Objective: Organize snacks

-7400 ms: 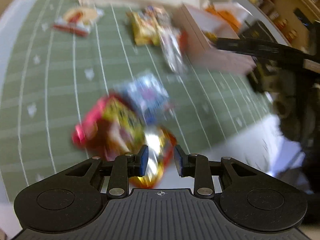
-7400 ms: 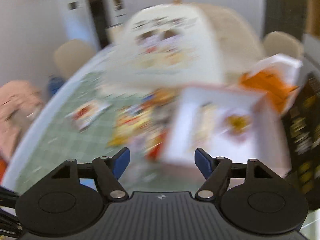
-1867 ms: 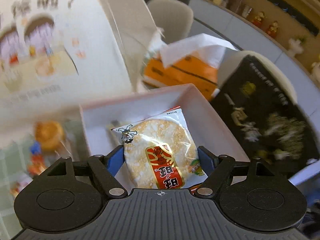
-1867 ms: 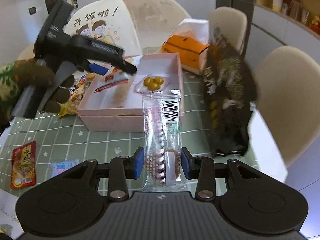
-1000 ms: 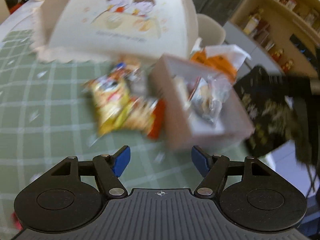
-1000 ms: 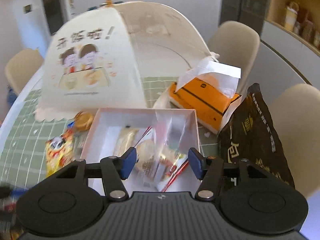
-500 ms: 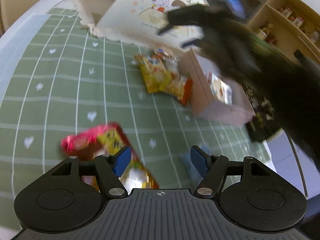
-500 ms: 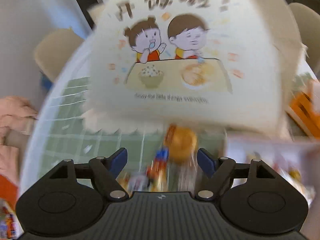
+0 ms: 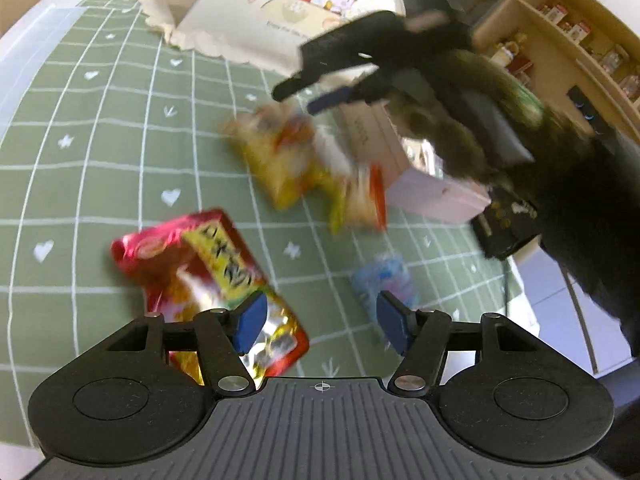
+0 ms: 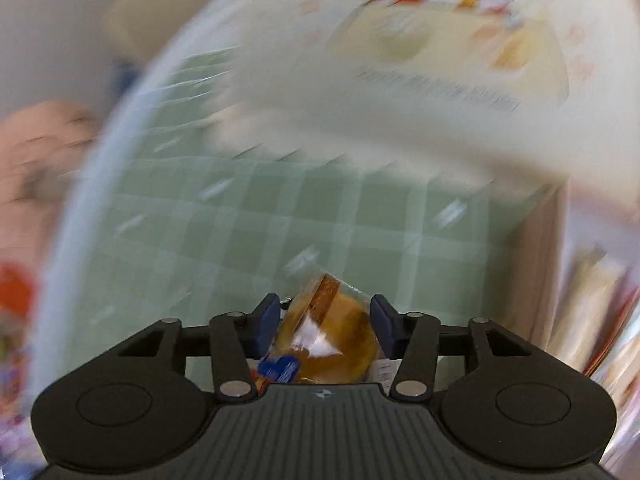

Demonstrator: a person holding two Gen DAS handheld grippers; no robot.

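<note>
Just ahead of the spread left gripper [image 9: 318, 322], the red packet [image 9: 208, 276] is seen lying lengthwise, leftward; the right gripper [image 10: 324, 330] is clamped on a cake [image 10: 332, 340].

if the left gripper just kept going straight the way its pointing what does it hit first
Probably the green checked tablecloth between the red and yellow snack bag and the small blue packet. The left gripper is open; depth is unclear.

The left hand-held gripper [image 9: 318, 322] hangs with its jaws spread wide apart. The right hand-held gripper [image 10: 324, 326] has its jaws narrowed around a wrapped pastry [image 10: 332, 336].
</note>
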